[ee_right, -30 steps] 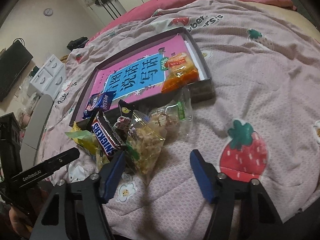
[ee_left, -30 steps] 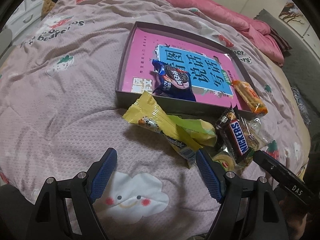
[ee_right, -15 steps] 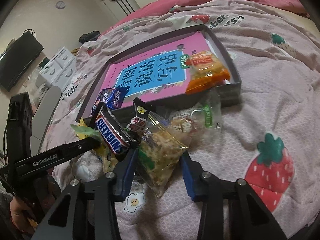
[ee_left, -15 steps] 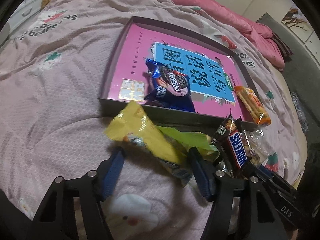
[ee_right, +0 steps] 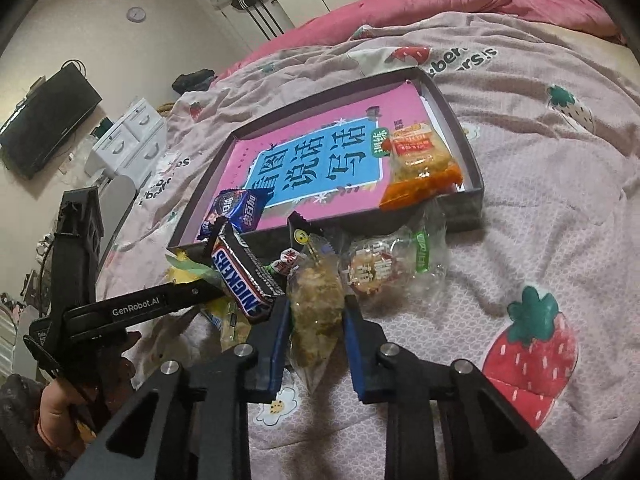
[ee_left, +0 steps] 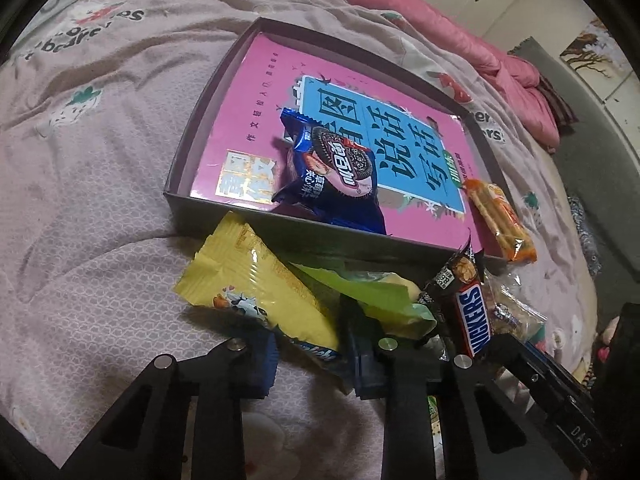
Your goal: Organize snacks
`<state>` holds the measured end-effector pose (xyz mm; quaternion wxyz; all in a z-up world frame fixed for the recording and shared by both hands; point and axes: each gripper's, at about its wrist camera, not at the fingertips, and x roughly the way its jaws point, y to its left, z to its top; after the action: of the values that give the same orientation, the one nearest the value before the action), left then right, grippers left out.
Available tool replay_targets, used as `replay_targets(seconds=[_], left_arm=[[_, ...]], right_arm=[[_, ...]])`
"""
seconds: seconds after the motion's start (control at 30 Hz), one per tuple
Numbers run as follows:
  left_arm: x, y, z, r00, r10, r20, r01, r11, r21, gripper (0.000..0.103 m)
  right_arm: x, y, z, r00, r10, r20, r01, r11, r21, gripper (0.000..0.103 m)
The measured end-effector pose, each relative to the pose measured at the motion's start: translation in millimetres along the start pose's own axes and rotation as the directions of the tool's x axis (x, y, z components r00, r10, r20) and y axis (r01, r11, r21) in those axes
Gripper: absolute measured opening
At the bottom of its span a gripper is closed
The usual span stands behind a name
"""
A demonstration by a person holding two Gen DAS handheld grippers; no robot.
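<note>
A shallow grey box with a pink book inside lies on the bed. In it lie a blue Oreo pack and an orange cracker pack. In front of the box is a snack pile. My left gripper is shut on a yellow packet. My right gripper is shut on a clear bag of brown snack. A Snickers bar lies between them.
A green packet and a clear rice-cracker pack lie in the pile. The left gripper's body shows in the right wrist view. The pink quilt covers the bed; drawers stand beyond.
Both grippers moved forward into the pile and closed. The left one closed on the yellow packet, the right one on the clear bag of brown snack.
</note>
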<state>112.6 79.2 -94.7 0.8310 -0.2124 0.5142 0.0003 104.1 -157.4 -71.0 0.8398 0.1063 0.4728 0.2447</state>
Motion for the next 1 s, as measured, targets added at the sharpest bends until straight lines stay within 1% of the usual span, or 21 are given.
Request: replay_targets(seconds=[0.13, 0.2, 0.4, 0.63, 0.77, 0.83, 0.9, 1.0], left_arm=[[-3.0, 2.1, -0.4, 1.0, -0.01, 0.004, 0.01, 1.0, -0.005, 0.025], [-5.4, 0.0, -1.8, 1.0, -0.003, 0.011, 0.003, 1.0, 0.008, 0.024], [-13.6, -2.2, -6.8, 1.0, -0.007, 0.015, 0.006, 0.999, 0.037, 0.021], [-25.8, 3.8, -11.4, 1.0, -0.007, 0.025, 0.007, 1.0, 0.028, 0.02], [-35.1, 9.6, -13.1, 0.999, 0.0, 0.041, -0.001, 1.0, 0.019, 0.019], [-40.4, 12.4, -13.1, 0.998, 0.015, 0.056, -0.016, 1.0, 0.016, 0.019], [-44.7, 14.8, -14.1, 0.998, 0.019, 0.067, -0.019, 1.0, 0.007, 0.017], [-48.1, 17.3, -14.9, 0.997, 0.026, 0.073, -0.027, 1.0, 0.003, 0.016]], right_arm=[[-7.9, 1.4, 0.3, 1.0, -0.022, 0.022, 0.022, 0.999, -0.027, 0.026], [-11.4, 1.6, 0.6, 0.999, -0.028, 0.021, 0.029, 0.999, -0.036, 0.026], [-16.3, -3.2, 1.0, 0.999, -0.031, 0.025, 0.032, 0.999, -0.025, 0.026], [-20.2, -5.3, 1.4, 0.999, -0.039, 0.032, 0.04, 0.999, -0.025, 0.026], [-23.7, -4.0, 0.7, 0.998, -0.049, 0.043, 0.051, 0.998, -0.032, 0.026], [-26.5, -3.6, 0.4, 0.997, -0.051, 0.051, 0.052, 0.998, -0.035, 0.026], [-28.8, -3.1, 1.1, 0.997, -0.054, 0.059, 0.057, 0.998, -0.039, 0.026], [-33.0, -2.8, 1.1, 0.996, -0.053, 0.069, 0.056, 0.998, -0.041, 0.026]])
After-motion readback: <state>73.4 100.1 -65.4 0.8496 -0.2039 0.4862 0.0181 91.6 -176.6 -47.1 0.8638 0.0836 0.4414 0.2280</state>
